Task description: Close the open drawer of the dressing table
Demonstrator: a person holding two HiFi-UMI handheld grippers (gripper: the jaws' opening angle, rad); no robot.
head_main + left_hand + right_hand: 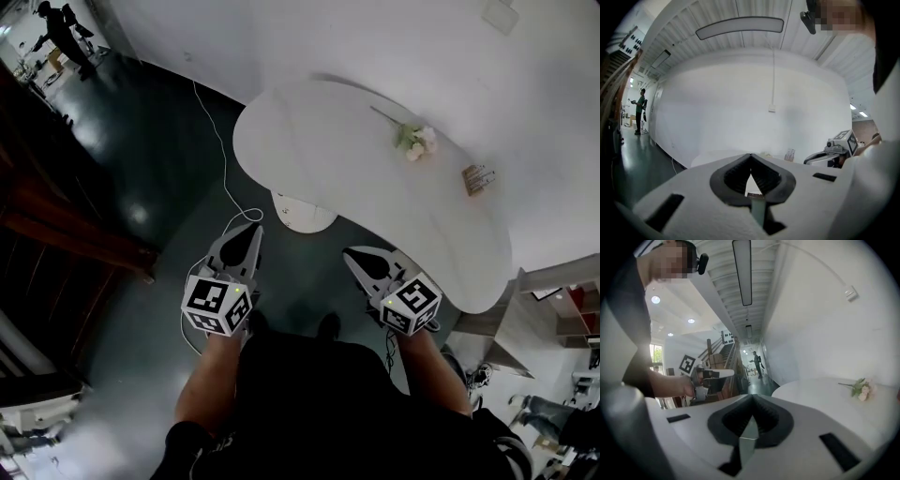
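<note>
My left tool (249,231) has its jaws together and holds nothing. My right tool (354,255) is the same, closed and empty. Both are near the white surface (328,159) without touching it. No drawer shows, so I cannot tell if it is closed. Only a flower (414,141) and a card (478,178) lie on top.

The person wore a dark top (309,394) with dark sleeves (183,445) at the frame's bottom. The left gripper (253,229) and right gripper (352,251) were pale grey wedges with black ribbed pads (733,176), each bearing a cube (217,306) of black-and-white square markers.
</note>
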